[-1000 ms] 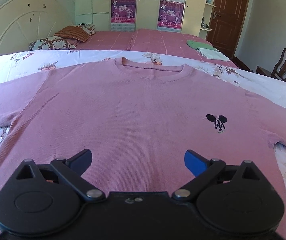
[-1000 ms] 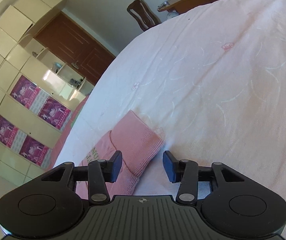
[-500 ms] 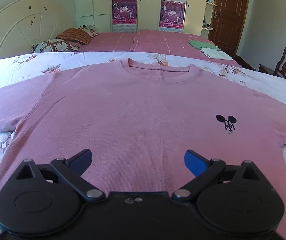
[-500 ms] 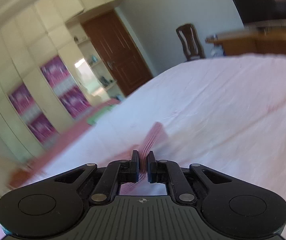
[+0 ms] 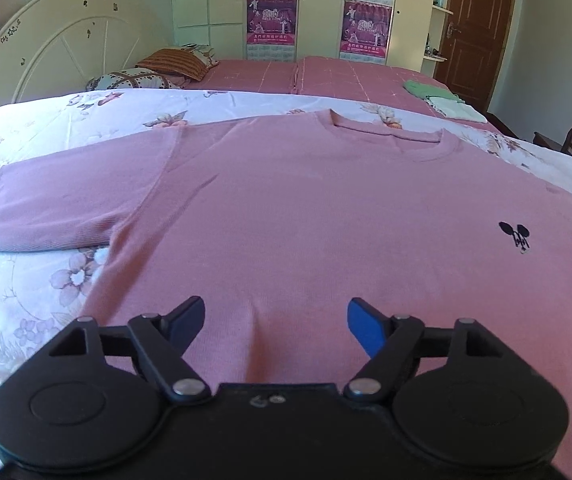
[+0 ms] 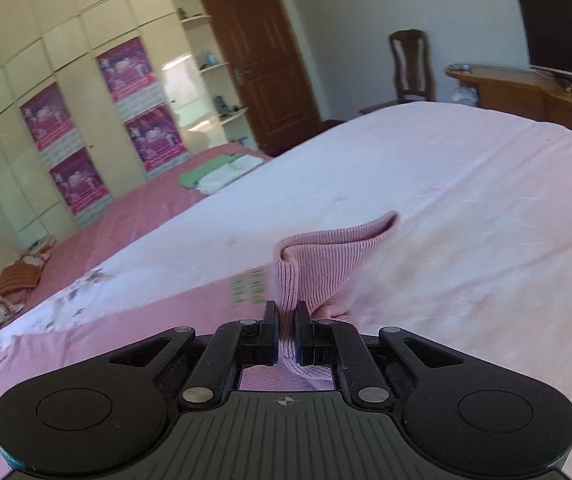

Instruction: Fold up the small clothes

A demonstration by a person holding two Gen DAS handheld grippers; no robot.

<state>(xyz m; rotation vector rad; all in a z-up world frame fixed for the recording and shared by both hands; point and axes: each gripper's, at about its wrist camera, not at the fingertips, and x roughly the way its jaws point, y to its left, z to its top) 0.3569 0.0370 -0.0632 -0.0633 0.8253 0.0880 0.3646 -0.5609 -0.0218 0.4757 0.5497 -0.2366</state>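
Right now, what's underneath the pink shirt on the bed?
The pink shirt lies spread on a white floral bedspread, which shows around its edges. Whatever sits beneath the shirt's middle is covered. The right gripper pinches one sleeve, lifted off the bedspread.

Both wrist views low over the bed (image 5: 25, 288), sharing wardrobe (image 6: 85, 92).
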